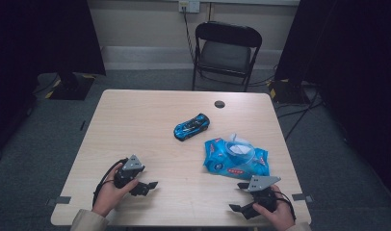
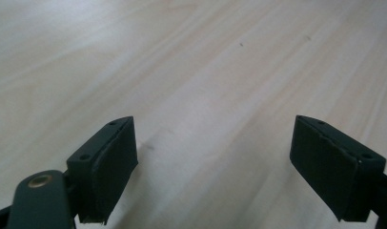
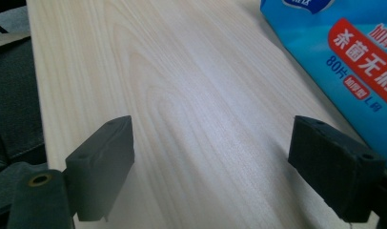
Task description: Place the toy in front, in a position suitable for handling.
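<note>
Both grippers [image 1: 144, 186] [image 1: 239, 197] agape near wipes pack [image 1: 236, 159] (seemingly untouched)

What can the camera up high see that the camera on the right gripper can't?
The high view takes in the blue toy car, the folding chair, the left gripper and both hands. The right gripper view brings the print on the blue wipes pack close and shows its open jaws with bare wood between them. Both show the wipes pack, the right gripper and the table.

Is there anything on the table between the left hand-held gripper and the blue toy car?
No. In the high view, bare tabletop separates the left hand-held gripper from the blue toy car.
</note>
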Motion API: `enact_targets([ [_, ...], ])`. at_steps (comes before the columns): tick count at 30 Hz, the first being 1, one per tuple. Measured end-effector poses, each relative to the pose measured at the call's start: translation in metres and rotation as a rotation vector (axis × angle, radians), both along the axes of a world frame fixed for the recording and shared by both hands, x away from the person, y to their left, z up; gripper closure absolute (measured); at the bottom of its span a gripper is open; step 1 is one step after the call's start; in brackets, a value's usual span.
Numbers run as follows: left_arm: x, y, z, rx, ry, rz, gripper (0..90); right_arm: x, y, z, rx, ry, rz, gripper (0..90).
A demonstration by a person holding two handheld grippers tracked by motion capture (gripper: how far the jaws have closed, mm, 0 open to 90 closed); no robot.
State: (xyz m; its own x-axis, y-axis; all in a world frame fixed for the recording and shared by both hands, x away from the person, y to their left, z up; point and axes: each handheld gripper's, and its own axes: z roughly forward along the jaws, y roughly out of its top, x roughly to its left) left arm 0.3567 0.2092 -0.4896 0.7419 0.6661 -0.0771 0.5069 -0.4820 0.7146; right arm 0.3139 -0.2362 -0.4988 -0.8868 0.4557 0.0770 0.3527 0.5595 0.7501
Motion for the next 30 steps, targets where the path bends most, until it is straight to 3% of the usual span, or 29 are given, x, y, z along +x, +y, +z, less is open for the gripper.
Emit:
enact_targets([
  [1,0.008,-0.004,0.006,-0.018,0.0,0.004,15.9,0.0,0.0,-0.001,-0.005,-0.004,0.003,14.7],
  [5,0.032,-0.021,0.015,0.022,-0.056,-0.023,15.7,0.001,0.001,-0.002,-0.016,-0.02,0.003,14.7],
  [6,0.032,-0.021,0.015,0.022,-0.056,-0.023,15.7,0.002,0.001,-0.002,-0.014,-0.022,0.004,14.7],
  [7,0.048,-0.031,0.017,0.034,-0.061,-0.014,15.7,0.002,0.001,-0.003,-0.017,-0.018,0.005,14.7],
  [8,0.048,-0.031,0.017,0.034,-0.061,-0.014,15.8,0.003,0.002,-0.004,-0.02,-0.011,0.008,14.5],
  [9,0.064,-0.041,0.017,0.034,-0.068,-0.01,16.1,0.003,0.002,-0.004,-0.022,-0.014,0.009,14.5],
  [11,0.081,-0.051,0.018,0.039,-0.066,-0.007,16.0,0.002,0.002,-0.004,-0.026,-0.017,0.015,14.5],
  [12,0.081,-0.051,0.018,0.039,-0.066,-0.007,16.2,0.002,0.002,-0.004,-0.026,-0.017,0.015,14.5],
  [13,0.097,-0.063,0.017,0.035,-0.054,-0.015,16.2,0.002,0.002,-0.005,-0.036,-0.027,0.023,14.5],
  [17,0.123,-0.08,0.016,0.065,-0.058,-0.009,16.9,0.001,0.003,-0.005,-0.052,-0.043,0.033,14.1],
  [19,0.134,-0.087,0.016,0.077,-0.06,-0.001,17.0,0.001,0.003,-0.005,-0.052,-0.043,0.033,14.1],
  [23,0.149,-0.099,0.017,0.109,-0.097,-0.018,16.5,0.002,0.002,-0.005,-0.051,-0.042,0.038,14.2],
  [25,0.155,-0.104,0.017,0.144,-0.131,-0.031,16.0,0.003,0.002,-0.005,-0.052,-0.043,0.038,14.2],
  [28,0.164,-0.108,0.016,0.173,-0.126,-0.031,16.0,0.003,0.001,-0.005,-0.052,-0.043,0.038,14.2],
  [29,0.167,-0.11,0.014,0.153,-0.115,-0.03,16.0,0.003,0.001,-0.005,-0.051,-0.043,0.037,14.2],
  [30,0.17,-0.111,0.013,0.159,-0.109,-0.046,16.0,0.003,0.001,-0.005,-0.051,-0.043,0.038,14.2],
])
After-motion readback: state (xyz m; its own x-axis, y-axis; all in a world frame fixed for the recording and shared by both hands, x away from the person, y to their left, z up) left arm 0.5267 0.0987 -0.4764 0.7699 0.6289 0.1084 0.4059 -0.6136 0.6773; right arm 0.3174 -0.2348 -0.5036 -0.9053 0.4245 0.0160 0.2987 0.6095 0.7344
